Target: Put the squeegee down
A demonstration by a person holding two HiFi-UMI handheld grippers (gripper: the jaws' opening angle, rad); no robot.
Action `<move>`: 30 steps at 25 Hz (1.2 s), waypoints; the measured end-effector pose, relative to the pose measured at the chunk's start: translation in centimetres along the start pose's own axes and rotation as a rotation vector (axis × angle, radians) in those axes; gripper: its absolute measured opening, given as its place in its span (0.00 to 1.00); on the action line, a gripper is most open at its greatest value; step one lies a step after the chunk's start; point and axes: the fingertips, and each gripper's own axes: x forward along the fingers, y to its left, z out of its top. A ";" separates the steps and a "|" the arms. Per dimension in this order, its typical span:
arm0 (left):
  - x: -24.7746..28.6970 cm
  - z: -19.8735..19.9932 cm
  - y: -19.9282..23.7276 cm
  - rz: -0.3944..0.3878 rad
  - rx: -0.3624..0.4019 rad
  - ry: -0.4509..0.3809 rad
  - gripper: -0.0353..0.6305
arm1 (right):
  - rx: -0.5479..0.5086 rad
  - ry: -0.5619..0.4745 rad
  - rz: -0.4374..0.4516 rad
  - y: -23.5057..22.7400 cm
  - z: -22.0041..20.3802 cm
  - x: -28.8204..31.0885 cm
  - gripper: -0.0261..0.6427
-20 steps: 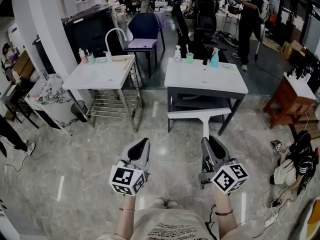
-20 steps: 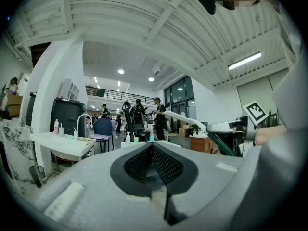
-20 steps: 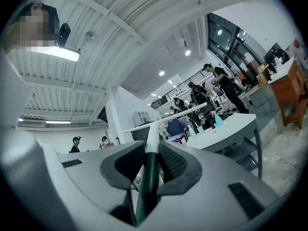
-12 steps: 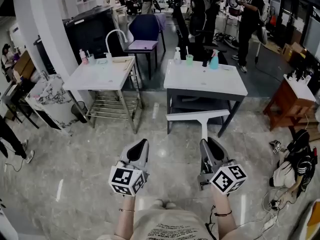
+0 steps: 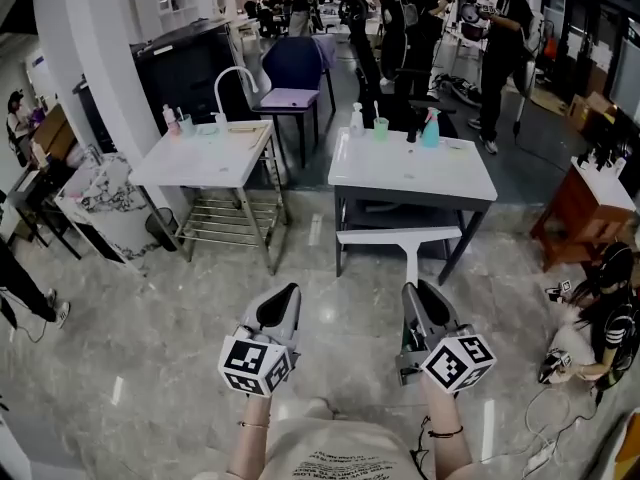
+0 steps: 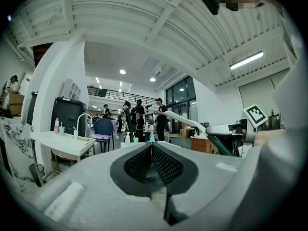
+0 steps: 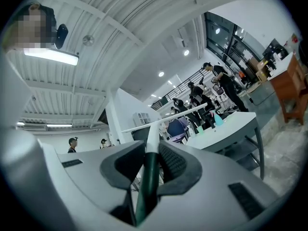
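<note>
Green-handled squeegee (image 5: 398, 237) is pinched firm in your right gripper (image 5: 417, 293), blade held crosswise in front of the white table (image 5: 470, 180), left gripper (image 5: 284, 296) pressed together on nothing, so bring it level over that table and lay the blade flat before you let go.
</note>
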 end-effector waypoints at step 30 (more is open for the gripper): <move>15.8 -1.8 8.3 -0.037 -0.058 0.023 0.09 | 0.051 0.038 -0.061 -9.3 -0.5 14.4 0.17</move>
